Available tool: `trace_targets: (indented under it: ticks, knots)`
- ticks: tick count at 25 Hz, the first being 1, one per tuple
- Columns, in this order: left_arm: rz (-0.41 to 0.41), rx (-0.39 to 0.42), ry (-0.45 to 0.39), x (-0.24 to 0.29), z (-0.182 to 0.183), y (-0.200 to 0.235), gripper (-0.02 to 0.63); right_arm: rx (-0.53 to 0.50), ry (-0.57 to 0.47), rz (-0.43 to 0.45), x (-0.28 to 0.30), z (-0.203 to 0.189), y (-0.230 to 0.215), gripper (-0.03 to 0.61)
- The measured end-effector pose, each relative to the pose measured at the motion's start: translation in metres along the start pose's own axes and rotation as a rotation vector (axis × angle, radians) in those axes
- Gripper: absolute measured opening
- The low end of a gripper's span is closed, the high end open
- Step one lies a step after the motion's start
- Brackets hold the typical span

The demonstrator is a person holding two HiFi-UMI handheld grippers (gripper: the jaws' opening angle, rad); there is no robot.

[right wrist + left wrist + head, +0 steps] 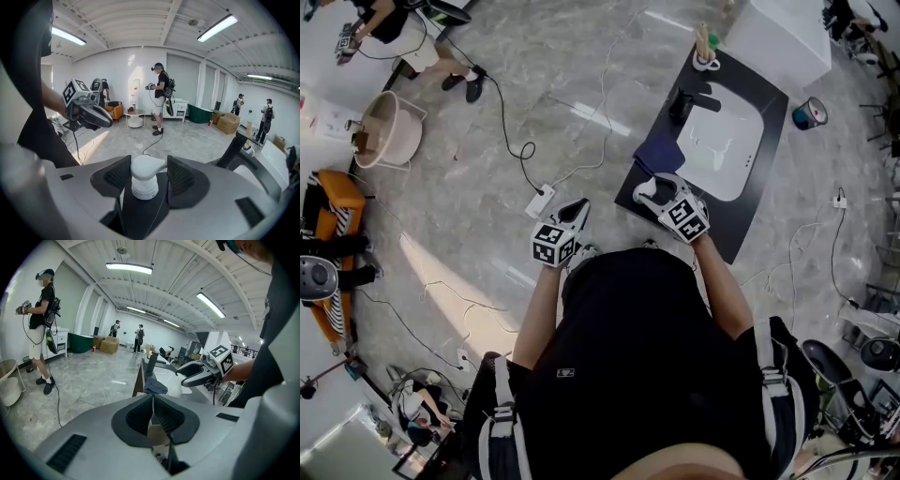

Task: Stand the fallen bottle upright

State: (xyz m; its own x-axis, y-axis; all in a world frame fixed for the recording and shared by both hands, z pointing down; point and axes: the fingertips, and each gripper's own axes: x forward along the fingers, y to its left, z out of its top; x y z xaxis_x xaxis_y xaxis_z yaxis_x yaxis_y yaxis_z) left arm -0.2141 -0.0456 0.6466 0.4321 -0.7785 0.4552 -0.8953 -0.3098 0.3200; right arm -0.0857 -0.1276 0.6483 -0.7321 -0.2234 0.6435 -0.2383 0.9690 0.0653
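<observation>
A white pump bottle stands upright on the near corner of a black counter. My right gripper is shut on the bottle, its pads against the pump head. In the head view the bottle shows as a small white shape at the right gripper, beside a folded blue cloth. My left gripper hangs over the floor left of the counter. Its jaws are shut with nothing between them, pads meeting in the left gripper view.
A white sink basin, a black faucet and a cup with brushes are on the counter. On the floor lie a power strip and cables. A white tub, an orange seat and a person are at the left.
</observation>
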Motion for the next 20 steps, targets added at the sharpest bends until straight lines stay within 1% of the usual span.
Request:
trace_targets:
  ticks: [9, 13, 17, 18, 19, 20]
  knots:
    - [-0.031, 0.026, 0.011, 0.006, 0.007, 0.0, 0.021, 0.004, 0.0, -0.022, 0.003, 0.001, 0.0, 0.304]
    - [-0.051, 0.043, 0.024, 0.01, 0.009, -0.005, 0.021, 0.068, -0.039, -0.04, -0.009, 0.001, -0.003, 0.31]
    - [-0.075, 0.065, 0.03, 0.02, 0.015, -0.011, 0.021, 0.106, -0.039, -0.064, -0.026, -0.01, -0.008, 0.313]
    - [-0.081, 0.07, 0.032, 0.022, 0.017, -0.013, 0.021, 0.119, -0.046, -0.068, -0.03, -0.014, -0.008, 0.298]
    - [-0.088, 0.075, 0.035, 0.025, 0.018, -0.016, 0.021, 0.135, -0.054, -0.073, -0.034, -0.019, -0.007, 0.259]
    - [-0.096, 0.08, 0.039, 0.028, 0.018, -0.02, 0.021, 0.151, -0.063, -0.082, -0.039, -0.022, -0.007, 0.199]
